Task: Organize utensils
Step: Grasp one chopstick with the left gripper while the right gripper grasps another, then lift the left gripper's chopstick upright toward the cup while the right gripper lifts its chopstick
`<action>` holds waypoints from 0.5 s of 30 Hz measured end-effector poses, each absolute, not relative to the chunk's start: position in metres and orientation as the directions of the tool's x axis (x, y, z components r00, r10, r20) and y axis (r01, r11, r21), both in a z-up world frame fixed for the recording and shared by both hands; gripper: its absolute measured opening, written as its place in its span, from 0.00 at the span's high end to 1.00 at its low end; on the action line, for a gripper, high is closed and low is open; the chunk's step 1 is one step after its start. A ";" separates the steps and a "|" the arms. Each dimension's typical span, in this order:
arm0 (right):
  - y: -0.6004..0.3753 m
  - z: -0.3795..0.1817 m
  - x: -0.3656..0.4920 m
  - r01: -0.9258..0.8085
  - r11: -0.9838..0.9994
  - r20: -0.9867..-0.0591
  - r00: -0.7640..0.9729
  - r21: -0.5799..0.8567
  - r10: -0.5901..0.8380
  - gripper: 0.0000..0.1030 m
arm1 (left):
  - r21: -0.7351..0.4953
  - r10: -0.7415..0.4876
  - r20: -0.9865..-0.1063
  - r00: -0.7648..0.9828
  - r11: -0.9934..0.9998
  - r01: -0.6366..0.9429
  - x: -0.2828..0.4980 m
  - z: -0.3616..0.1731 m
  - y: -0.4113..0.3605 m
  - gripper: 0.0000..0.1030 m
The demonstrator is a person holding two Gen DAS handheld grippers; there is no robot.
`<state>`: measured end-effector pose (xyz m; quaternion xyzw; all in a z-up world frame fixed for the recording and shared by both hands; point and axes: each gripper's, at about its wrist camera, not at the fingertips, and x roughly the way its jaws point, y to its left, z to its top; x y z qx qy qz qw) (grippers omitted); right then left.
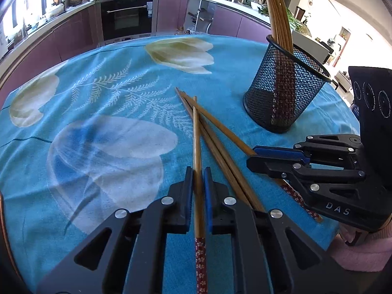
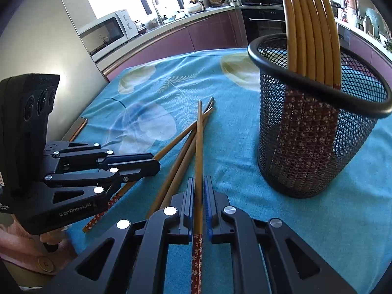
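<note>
Several bamboo chopsticks with red flowered ends lie crossed on the blue tablecloth (image 1: 98, 127). My left gripper (image 1: 198, 171) is shut on one chopstick (image 1: 196, 127), which runs straight ahead between its pads. My right gripper (image 2: 199, 180) is shut on another chopstick (image 2: 199, 134) in the same way. Each gripper shows in the other's view: the right gripper (image 1: 251, 156) low at the right, the left gripper (image 2: 156, 162) low at the left. Two loose chopsticks (image 1: 218, 154) lie between the held ones. A black mesh holder (image 2: 318, 134) stands upright to the right with several chopsticks inside.
The table's far edge (image 1: 171, 36) faces purple kitchen cabinets and a built-in oven (image 1: 127, 17). A microwave (image 2: 107, 31) sits on the counter at the left. A pink sleeve (image 1: 362, 252) shows behind the right gripper. The cloth left of the chopsticks is bare.
</note>
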<state>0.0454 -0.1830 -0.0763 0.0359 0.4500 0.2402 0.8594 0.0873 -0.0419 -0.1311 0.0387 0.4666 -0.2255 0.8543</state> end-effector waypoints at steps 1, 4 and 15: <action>-0.183 -0.076 0.046 -0.381 0.883 -0.757 0.481 0.275 0.443 0.92 | -0.141 -0.350 -0.816 0.460 0.892 0.429 0.089 -0.131 -0.043 0.88; -0.182 -0.076 0.047 -0.384 0.884 -0.757 0.483 0.268 0.439 0.92 | -0.131 -0.356 -0.817 0.455 0.881 0.454 0.093 -0.131 -0.049 0.82; -0.182 -0.062 0.043 -0.406 0.876 -0.724 0.517 0.261 0.456 0.94 | -0.113 -0.339 -0.811 0.477 0.890 0.441 0.095 -0.124 -0.055 0.93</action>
